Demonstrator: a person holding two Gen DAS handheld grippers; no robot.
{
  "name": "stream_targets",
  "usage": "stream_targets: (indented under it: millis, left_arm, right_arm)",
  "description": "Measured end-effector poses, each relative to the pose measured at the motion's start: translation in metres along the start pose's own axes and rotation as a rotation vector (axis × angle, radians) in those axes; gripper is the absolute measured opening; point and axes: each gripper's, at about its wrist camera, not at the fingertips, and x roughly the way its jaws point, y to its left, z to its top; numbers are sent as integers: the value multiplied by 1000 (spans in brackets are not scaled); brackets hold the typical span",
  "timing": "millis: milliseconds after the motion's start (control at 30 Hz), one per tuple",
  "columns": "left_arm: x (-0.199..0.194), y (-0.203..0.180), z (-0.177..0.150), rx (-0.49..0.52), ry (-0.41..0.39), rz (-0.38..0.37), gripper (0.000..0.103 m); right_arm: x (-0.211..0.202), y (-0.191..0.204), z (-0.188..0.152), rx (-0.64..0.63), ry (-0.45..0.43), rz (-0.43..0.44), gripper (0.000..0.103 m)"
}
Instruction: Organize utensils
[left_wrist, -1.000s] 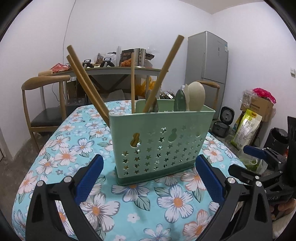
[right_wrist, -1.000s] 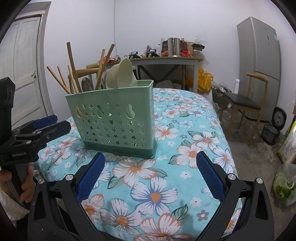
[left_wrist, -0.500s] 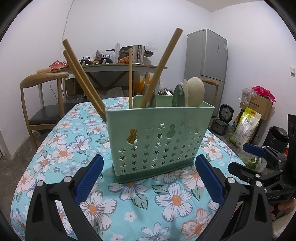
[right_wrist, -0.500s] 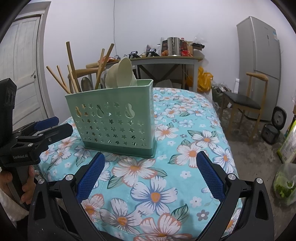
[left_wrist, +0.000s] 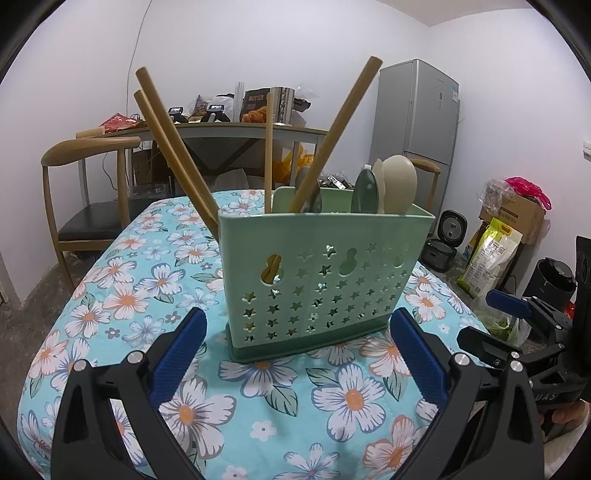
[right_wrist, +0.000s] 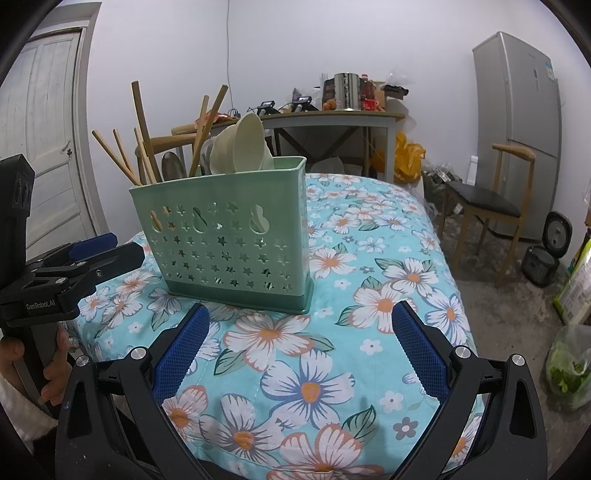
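A pale green utensil holder (left_wrist: 325, 280) (right_wrist: 229, 236) with star cut-outs stands upright on the floral tablecloth (left_wrist: 147, 280) (right_wrist: 369, 258). Wooden chopsticks (left_wrist: 173, 147) (right_wrist: 142, 125) lean out of it, and cream spoons (left_wrist: 397, 188) (right_wrist: 240, 146) with a dark green one (left_wrist: 364, 194) stand at one end. My left gripper (left_wrist: 297, 347) is open just in front of the holder, with nothing between its blue pads. My right gripper (right_wrist: 299, 339) is open too, facing the holder's other side, empty. Each gripper shows at the edge of the other's view.
Wooden chairs (left_wrist: 85, 192) (right_wrist: 491, 199) flank the table. Behind stands a cluttered desk (left_wrist: 229, 125) (right_wrist: 332, 114) and a grey fridge (left_wrist: 415, 122) (right_wrist: 517, 122). A rice cooker (left_wrist: 443, 243) and bags (left_wrist: 491, 258) sit on the floor. A white door (right_wrist: 48, 140) is at the left.
My left gripper has dropped slightly and drifted, so the holder sits higher and more to the right in its view. The right gripper has barely moved.
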Motion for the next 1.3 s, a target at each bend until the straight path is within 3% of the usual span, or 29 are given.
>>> stream_targets:
  millis: [1300]
  left_arm:
    - [2, 0, -2, -4, 7, 4, 97]
  right_arm:
    - [0, 0, 0, -1, 1, 1, 95]
